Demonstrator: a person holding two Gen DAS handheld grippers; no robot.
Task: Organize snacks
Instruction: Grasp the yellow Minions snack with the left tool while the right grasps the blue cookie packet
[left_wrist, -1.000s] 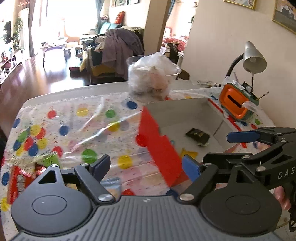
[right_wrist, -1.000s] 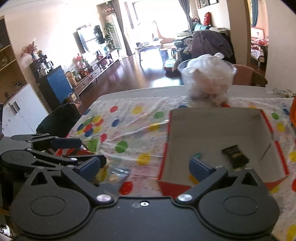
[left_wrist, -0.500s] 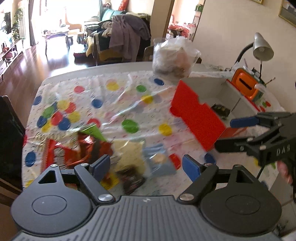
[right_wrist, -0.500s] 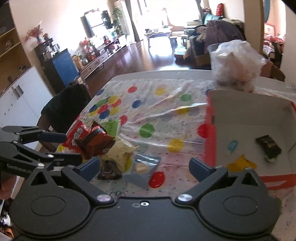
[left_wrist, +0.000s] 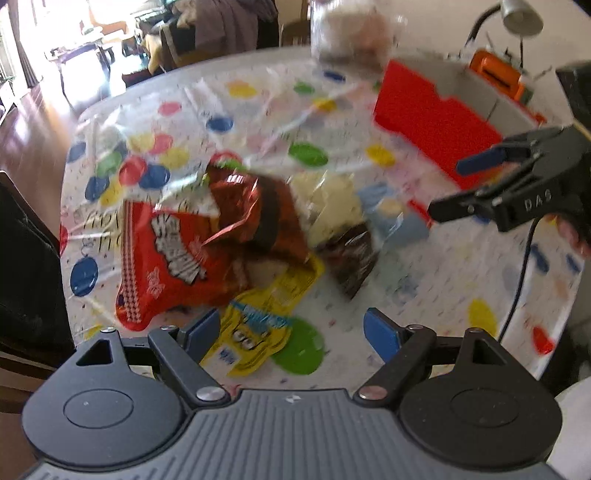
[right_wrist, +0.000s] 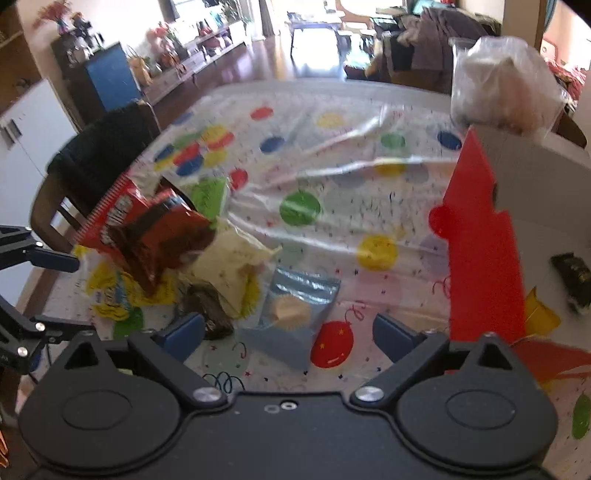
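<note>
Polka-dot plastic covers the worktop (left_wrist: 258, 122), where a heap of snack packets (left_wrist: 229, 236) lies left of the red-sided box (right_wrist: 484, 236). One dark packet (right_wrist: 574, 275) sits inside that box. Left tool (left_wrist: 291, 334) hangs spread wide over the heap's yellow packet (left_wrist: 262, 314), gripping nothing. Right tool (right_wrist: 288, 334), its jaws closing, hovers empty above a blue pouch (right_wrist: 295, 314) beside the box.

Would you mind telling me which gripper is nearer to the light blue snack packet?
Right. The right gripper hangs just over the light blue packet, jaws closing with nothing pressed between them. The left gripper is open over the yellow packet, beyond the pile.
</note>
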